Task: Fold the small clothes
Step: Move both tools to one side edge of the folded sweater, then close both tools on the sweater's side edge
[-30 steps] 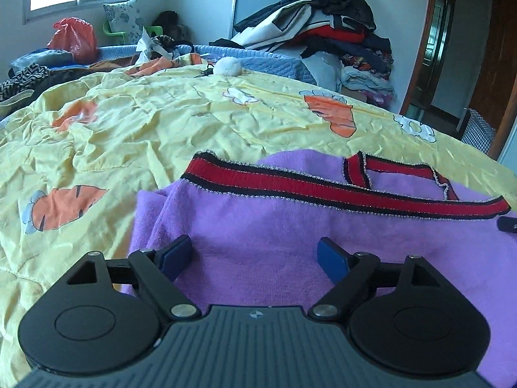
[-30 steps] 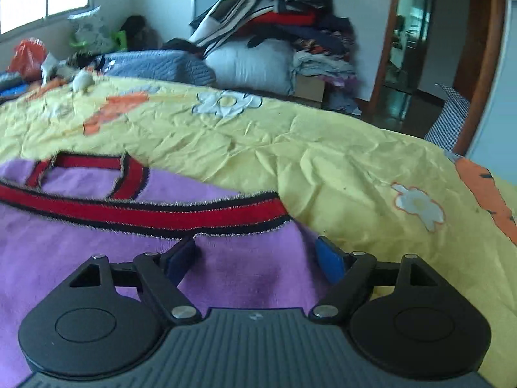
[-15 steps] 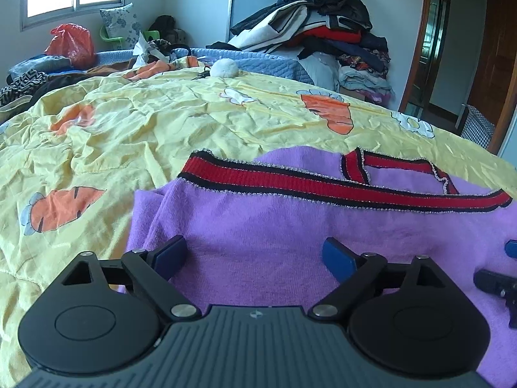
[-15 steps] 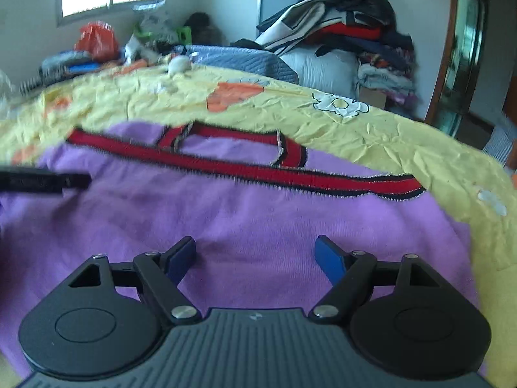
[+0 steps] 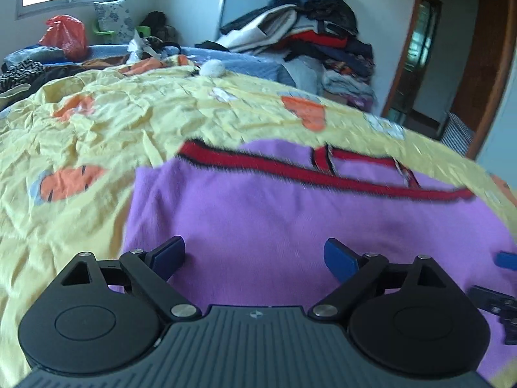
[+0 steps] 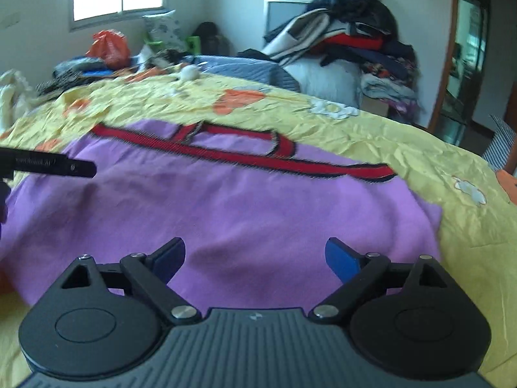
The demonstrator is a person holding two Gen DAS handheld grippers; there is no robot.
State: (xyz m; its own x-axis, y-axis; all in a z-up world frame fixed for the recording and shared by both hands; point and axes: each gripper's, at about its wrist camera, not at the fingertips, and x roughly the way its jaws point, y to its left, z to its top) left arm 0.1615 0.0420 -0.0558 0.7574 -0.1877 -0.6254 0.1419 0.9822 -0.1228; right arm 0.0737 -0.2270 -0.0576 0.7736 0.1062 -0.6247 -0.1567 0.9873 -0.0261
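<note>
A purple knit garment [image 5: 274, 213] with a red, black-edged band [image 5: 258, 165] lies flat on the yellow bedspread [image 5: 106, 119]. It also shows in the right wrist view [image 6: 226, 207], with its red band [image 6: 258, 158] at the far side. My left gripper [image 5: 255, 257] is open and empty, just above the garment's near left part. My right gripper [image 6: 255, 257] is open and empty above the near middle. The right gripper's fingertips [image 5: 505, 260] show at the right edge of the left wrist view; a left finger [image 6: 48, 165] shows at the left edge of the right wrist view.
A tall heap of clothes [image 5: 310, 42] stands at the far side of the bed, also in the right wrist view [image 6: 349, 45]. A red plastic bag [image 5: 64, 35], a pillow [image 5: 113, 22] and loose items lie at the far left. A doorway [image 5: 416, 64] is on the right.
Both grippers have drawn back and lifted from the garment, so more of it shows. The right gripper has swung left toward the garment's middle. Both stay open.
</note>
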